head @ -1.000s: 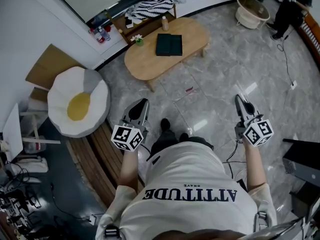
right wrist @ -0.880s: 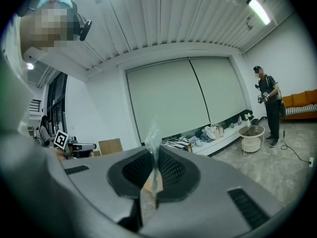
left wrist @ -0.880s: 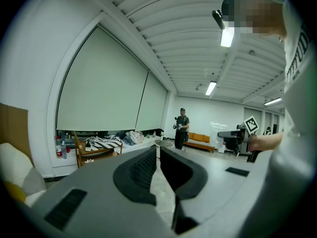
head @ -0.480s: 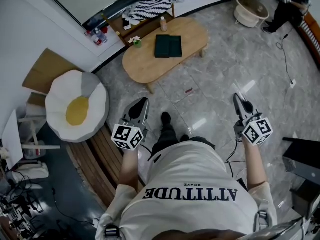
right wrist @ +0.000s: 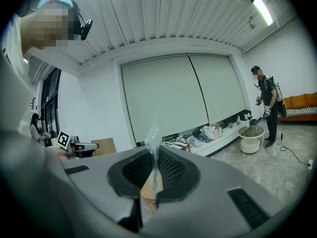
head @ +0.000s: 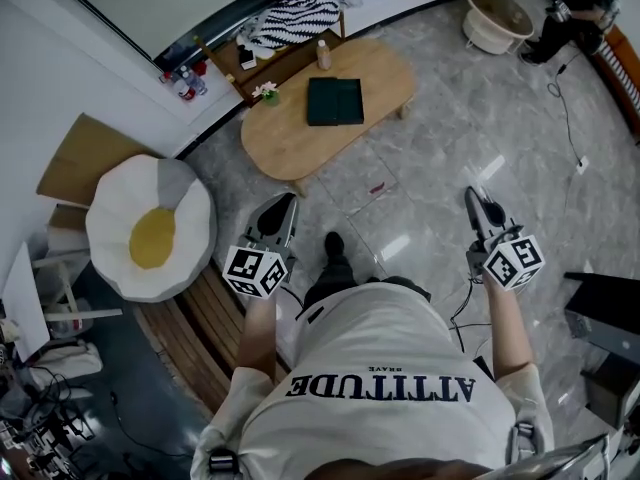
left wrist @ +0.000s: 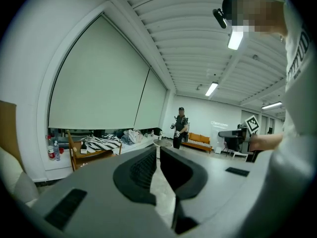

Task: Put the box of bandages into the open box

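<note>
Two tools: left tool (head: 288, 205) and right tool (head: 474, 199), held out in front of the person over the floor, well apart from the desk (head: 290, 138).
Left tool state: jaws drawn together, nothing between them.
Right tool state: jaws together, empty.
Open box (head: 335, 101): dark green, lying spread flat on the oval wooden desk.
Box of bandages: not made out; too small to tell, or hidden.
Other desk items: small bottle (head: 323, 55), potted flower (head: 266, 92).
Handling (judged): light thin-card carton, crushable, rather slick; take it across the narrow sides near the middle, with a mild squeeze.
Legible writing: "ATTITUDE" on the shirt (head: 380, 368); nothing readable on the box.
</note>
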The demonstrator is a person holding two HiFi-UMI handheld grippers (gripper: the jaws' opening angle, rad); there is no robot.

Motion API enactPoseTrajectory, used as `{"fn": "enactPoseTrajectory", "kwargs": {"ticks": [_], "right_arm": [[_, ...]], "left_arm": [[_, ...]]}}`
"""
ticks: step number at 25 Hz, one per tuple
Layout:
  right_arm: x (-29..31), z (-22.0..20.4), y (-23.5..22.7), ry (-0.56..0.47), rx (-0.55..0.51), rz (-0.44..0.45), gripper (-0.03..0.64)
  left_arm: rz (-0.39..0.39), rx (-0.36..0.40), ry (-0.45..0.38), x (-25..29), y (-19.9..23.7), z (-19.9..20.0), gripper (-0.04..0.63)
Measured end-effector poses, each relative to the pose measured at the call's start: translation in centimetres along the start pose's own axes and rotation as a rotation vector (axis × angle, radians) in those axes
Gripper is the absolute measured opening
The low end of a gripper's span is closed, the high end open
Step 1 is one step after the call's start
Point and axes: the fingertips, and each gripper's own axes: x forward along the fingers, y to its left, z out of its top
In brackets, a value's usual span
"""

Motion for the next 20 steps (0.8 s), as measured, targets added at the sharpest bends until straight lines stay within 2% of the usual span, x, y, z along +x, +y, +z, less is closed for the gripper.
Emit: {"fn": "enactPoseTrajectory", "kwargs": {"ticks": [20], "right_arm": [[13.2, 2.3, 1.4, 0.005, 0.004, -0.095, 0.035]], "left_arm": [[-0.124, 0.016, 0.038, 8.6, 13.5, 3.8, 0.040]]}}
